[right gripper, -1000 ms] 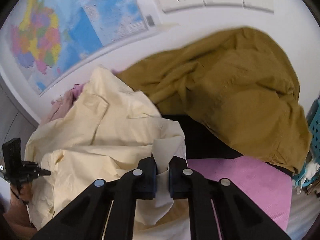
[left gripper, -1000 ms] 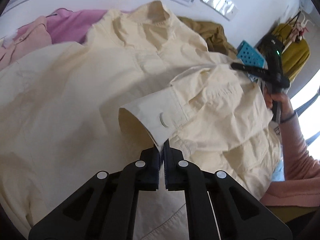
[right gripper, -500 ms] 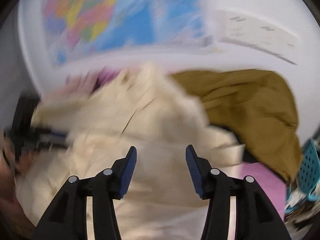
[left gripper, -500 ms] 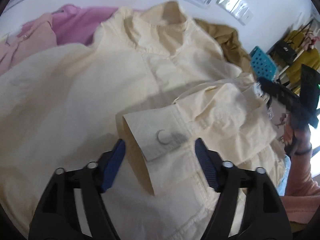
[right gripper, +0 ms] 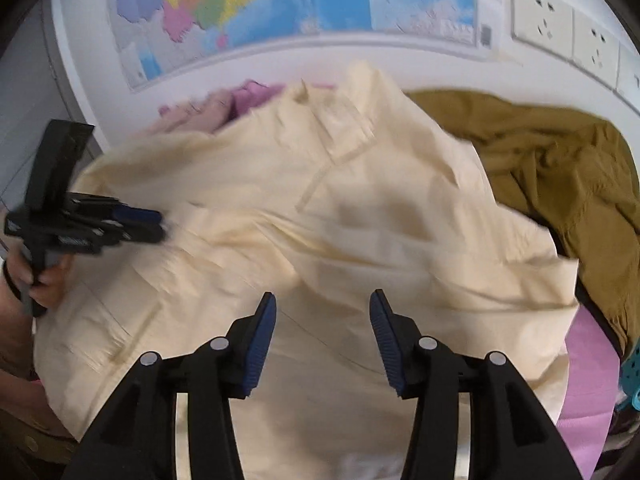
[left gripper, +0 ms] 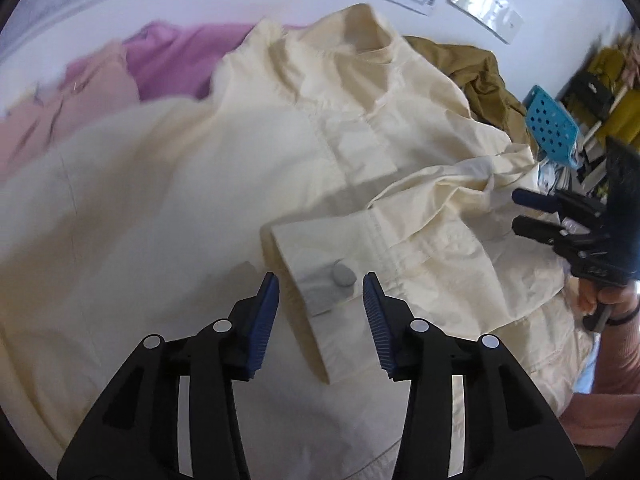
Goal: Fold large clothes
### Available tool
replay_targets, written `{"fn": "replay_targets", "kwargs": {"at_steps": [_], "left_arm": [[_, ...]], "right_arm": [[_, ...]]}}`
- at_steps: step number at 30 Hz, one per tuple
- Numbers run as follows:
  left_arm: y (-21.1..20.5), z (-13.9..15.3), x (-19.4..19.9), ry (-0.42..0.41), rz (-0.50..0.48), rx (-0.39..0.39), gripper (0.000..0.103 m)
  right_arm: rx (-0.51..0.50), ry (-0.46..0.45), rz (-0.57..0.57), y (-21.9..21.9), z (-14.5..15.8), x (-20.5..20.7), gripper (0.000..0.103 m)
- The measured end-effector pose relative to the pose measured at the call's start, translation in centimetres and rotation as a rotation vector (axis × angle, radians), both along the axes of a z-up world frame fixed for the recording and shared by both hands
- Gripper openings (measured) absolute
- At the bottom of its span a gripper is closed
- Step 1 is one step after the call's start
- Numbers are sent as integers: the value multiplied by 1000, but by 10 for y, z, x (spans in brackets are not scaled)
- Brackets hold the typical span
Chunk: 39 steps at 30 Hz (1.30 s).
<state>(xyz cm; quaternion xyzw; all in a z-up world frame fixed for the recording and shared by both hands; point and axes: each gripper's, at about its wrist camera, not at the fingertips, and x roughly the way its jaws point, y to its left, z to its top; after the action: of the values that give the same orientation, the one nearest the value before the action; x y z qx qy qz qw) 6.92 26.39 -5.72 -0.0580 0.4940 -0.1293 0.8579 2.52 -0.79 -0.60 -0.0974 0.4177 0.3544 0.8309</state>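
A large cream shirt [left gripper: 168, 184] lies spread out, collar [left gripper: 360, 32] at the far end. One sleeve is folded across the body, its buttoned cuff [left gripper: 320, 264] lying just ahead of my left gripper [left gripper: 320, 288], which is open and empty above it. My right gripper [right gripper: 322, 308] is open and empty over the shirt [right gripper: 320, 208]. The right gripper also shows in the left wrist view [left gripper: 552, 216] at the shirt's right edge. The left gripper shows in the right wrist view [right gripper: 100, 224] at the left.
An olive garment [right gripper: 560, 184] lies bunched at the far right by the wall. Pink and purple clothes [left gripper: 120, 68] lie beyond the shirt's left shoulder. A blue perforated basket [left gripper: 552, 124] stands at the right. A map [right gripper: 280, 0] and sockets [right gripper: 560, 28] are on the wall.
Both grippers opened and let go of the shirt: the left released the sleeve cuff, which now lies on the shirt body. The right gripper released its fold and moved over the shirt.
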Motion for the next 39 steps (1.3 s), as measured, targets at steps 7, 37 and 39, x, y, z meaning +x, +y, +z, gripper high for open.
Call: {"fn": "replay_targets", "kwargs": {"at_steps": [7, 37, 39], "left_arm": [[-26, -1, -3, -35, -25, 106, 50], [-10, 31, -76, -209, 47, 239, 87], [-7, 34, -84, -216, 59, 231, 88]], "right_arm": [[-136, 25, 83, 54, -38, 0, 47], [-28, 71, 86, 62, -31, -26, 58], [-9, 69, 99, 67, -26, -32, 58]]}}
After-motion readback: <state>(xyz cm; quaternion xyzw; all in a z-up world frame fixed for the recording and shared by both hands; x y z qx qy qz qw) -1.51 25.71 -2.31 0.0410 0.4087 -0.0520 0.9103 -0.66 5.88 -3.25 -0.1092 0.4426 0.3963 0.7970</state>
